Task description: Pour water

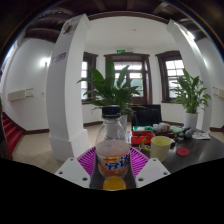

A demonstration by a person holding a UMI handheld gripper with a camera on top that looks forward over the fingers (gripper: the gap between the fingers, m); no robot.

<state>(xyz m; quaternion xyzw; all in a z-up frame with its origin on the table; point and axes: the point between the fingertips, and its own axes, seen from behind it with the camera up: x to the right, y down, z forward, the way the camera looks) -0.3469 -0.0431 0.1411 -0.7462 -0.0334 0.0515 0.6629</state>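
Nearest the lens: the gripper point(113, 162), narrowed onto a clear plastic bottle point(113, 135), with a pink pad point(89, 158) flush against each flank at the height of the orange label point(113, 156). No gap to be made out on either side, so seemingly a firm hold and not a loose bracket. Upright, neck uppermost, with a patch of orange at the base. Impossible to tell whether a cap sits on the neck, or how full the bottle is.

Beyond the fingers and off to the right: a dark table point(200, 152) bearing a yellow cup point(160, 147), probably the vessel to fill, with small red items point(141, 138) just beside it and another red piece point(183, 151) a little further along. Behind, a leafy potted plant point(113, 90) and a white pillar point(68, 85).

Risks from here, as judgement only:
- Grip low on a smooth, soft-walled bottle: likely to twist or slide between the pads once tilted, as the weight moves toward the neck.
- Squeezing harder to stop that: apt to buckle the wall and send water out in a spurt.
- Cup well to the side of the neck: tipping before lining up means water on the table.
- Light cup among clutter: easily knocked over by the neck or a finger.
- If capped, nothing pours at all.
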